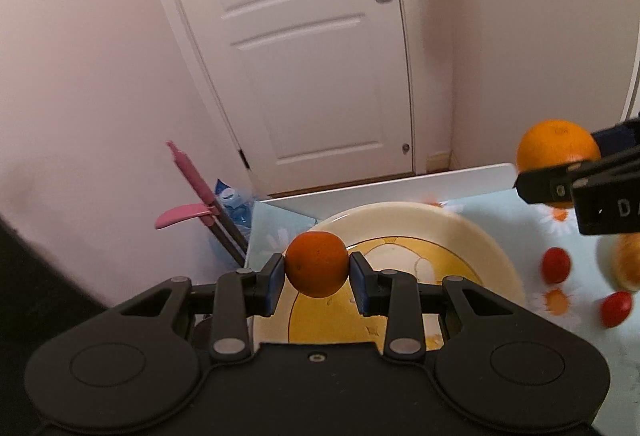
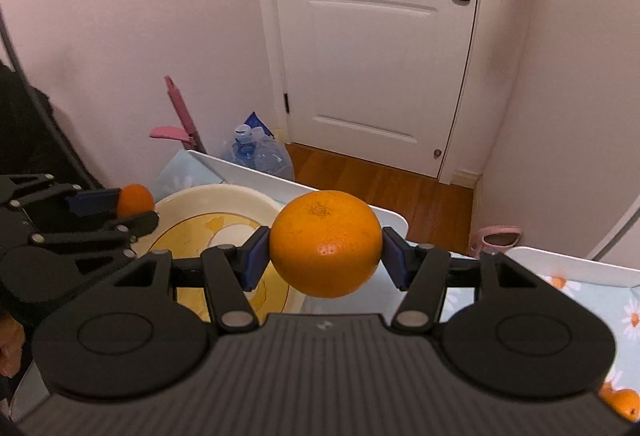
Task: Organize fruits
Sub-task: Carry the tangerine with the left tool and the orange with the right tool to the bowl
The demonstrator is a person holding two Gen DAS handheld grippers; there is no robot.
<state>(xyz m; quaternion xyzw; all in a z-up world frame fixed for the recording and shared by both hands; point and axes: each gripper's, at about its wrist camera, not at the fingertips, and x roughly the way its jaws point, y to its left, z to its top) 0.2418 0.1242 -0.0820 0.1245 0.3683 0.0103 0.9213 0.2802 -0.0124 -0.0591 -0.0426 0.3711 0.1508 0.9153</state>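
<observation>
My left gripper (image 1: 317, 274) is shut on a small dark-orange tangerine (image 1: 317, 263), held above the near left part of a cream plate (image 1: 486, 236) with a yellow centre. My right gripper (image 2: 325, 252) is shut on a large orange (image 2: 325, 242), held in the air to the right of the plate (image 2: 244, 194). The right wrist view shows the left gripper (image 2: 134, 210) at the far left with the tangerine (image 2: 135, 199). In the left wrist view the large orange (image 1: 554, 144) and the right gripper's finger (image 1: 556, 184) are at the right edge.
Two small red tomatoes (image 1: 556, 265) (image 1: 616, 309) and a pale fruit (image 1: 628, 264) lie on the flowered tablecloth (image 1: 520, 208) right of the plate. Another orange fruit (image 2: 622, 402) lies at the bottom right. A white door (image 2: 376, 36), water jug (image 2: 258, 154) and pink-handled tool (image 2: 180, 112) stand beyond the table.
</observation>
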